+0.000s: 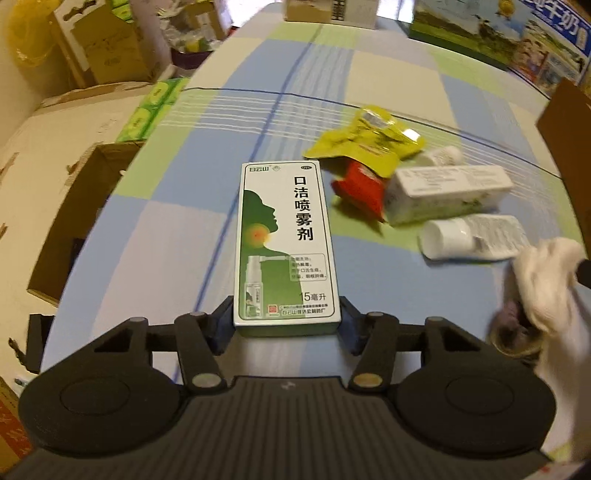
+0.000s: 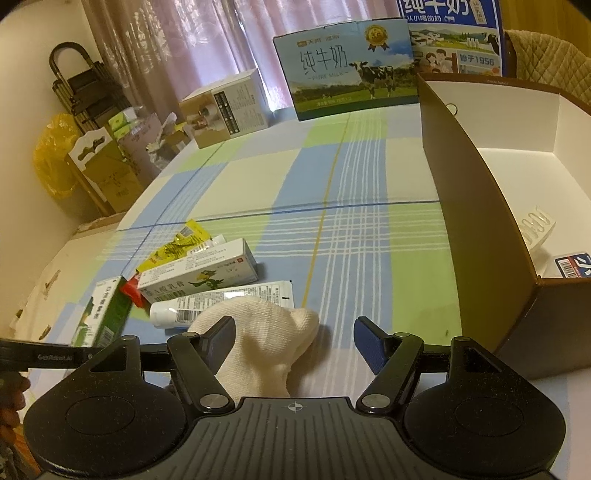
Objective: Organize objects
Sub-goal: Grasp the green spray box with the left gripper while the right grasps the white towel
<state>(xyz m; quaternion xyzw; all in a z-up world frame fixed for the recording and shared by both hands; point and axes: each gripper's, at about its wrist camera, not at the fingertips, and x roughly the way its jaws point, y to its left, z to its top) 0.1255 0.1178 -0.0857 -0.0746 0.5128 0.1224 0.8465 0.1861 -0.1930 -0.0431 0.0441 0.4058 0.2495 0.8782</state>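
Left gripper [image 1: 287,325] pinches glossy rectangular spray carton [image 1: 286,245]; right gripper [image 2: 294,345] spread over knitted sock [image 2: 271,343].

Near the brown cardboard box [image 2: 480,221]: one green spray carton [image 1: 286,245], one white ointment carton [image 1: 448,192], two white tubes [image 1: 472,236] [image 1: 441,155], one yellow sachet [image 1: 369,142], one red packet [image 1: 360,190], one white sock [image 2: 266,343]; behind it, two milk cartons [image 2: 347,66] [image 2: 450,33]

I see the spray box [image 1: 286,243] lying on the counter [image 1: 388,74], its near end between my left gripper's [image 1: 287,325] fingers. Right of it lies a cluster: sachets [image 1: 365,144] behind, ointment carton [image 1: 447,192] in the middle, tube [image 1: 472,236] nearest. The open box [image 2: 476,192] stands at far right, milk cartons [image 2: 343,66] behind.
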